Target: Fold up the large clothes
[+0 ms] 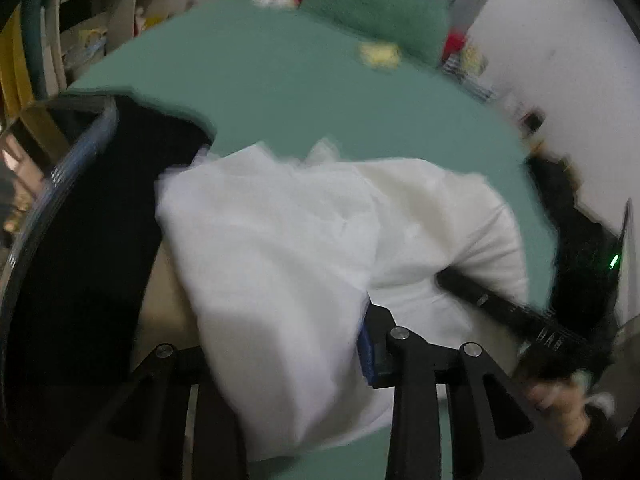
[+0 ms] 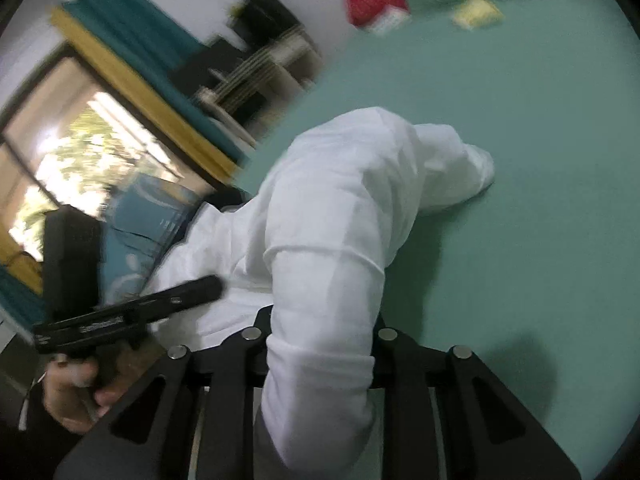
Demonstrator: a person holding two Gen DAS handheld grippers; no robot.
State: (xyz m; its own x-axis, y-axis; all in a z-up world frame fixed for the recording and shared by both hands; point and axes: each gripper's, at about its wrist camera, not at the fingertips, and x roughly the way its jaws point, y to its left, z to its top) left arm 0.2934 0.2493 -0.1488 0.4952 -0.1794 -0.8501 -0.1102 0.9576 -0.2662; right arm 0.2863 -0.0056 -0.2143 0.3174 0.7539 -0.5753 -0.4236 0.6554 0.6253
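Observation:
A large white garment (image 1: pixel 280 248) lies bunched on a green bed sheet (image 1: pixel 288 80). My left gripper (image 1: pixel 288 344) is shut on a fold of it; the cloth drapes over and hides the left finger. In the right wrist view the same white garment (image 2: pixel 340 208) hangs in a long fold between the fingers of my right gripper (image 2: pixel 320 336), which is shut on it. The right gripper shows as a dark bar (image 1: pixel 500 308) at the right of the left wrist view. The left gripper shows at the left of the right wrist view (image 2: pixel 132 312). Both views are motion-blurred.
Red and green pillows (image 1: pixel 360 4) and a small yellow item (image 1: pixel 378 54) lie at the far side of the bed. A dark garment (image 1: pixel 120 184) lies at the left edge. Shelves (image 1: pixel 92 12) stand beyond. A window (image 2: pixel 80 140) and a blue patterned cushion (image 2: pixel 144 220) are at the left.

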